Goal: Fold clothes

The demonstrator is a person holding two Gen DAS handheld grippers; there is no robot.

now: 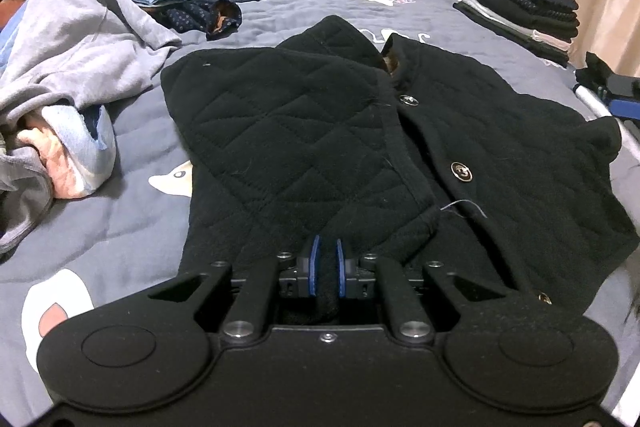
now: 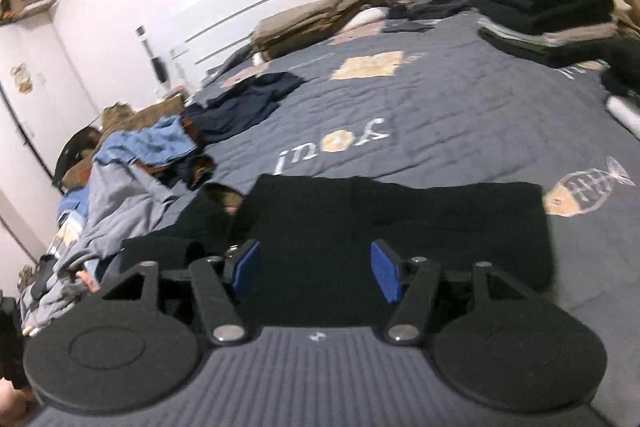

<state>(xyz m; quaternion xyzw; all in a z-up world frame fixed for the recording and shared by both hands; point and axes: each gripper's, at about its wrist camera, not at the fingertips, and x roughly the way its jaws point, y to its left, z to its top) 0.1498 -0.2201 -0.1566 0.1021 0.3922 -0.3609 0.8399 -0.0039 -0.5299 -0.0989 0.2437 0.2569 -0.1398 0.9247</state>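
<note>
On the bed (image 1: pixel 280 11), the left claw (image 1: pixel 327 269) pinches the black jacket's (image 1: pixel 304 123) hem, likely to fold it; the right claw (image 2: pixel 314 271) hovers spread above.

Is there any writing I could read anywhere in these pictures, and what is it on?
"you!": stitched in white on the grey bedspread, seen upside down, with a biscuit-like patch as the "o".
More white letters by the folded stack: cut off, unreadable.
Jacket buttons: embossed mark, too small to read.
Nothing else legible.
</note>
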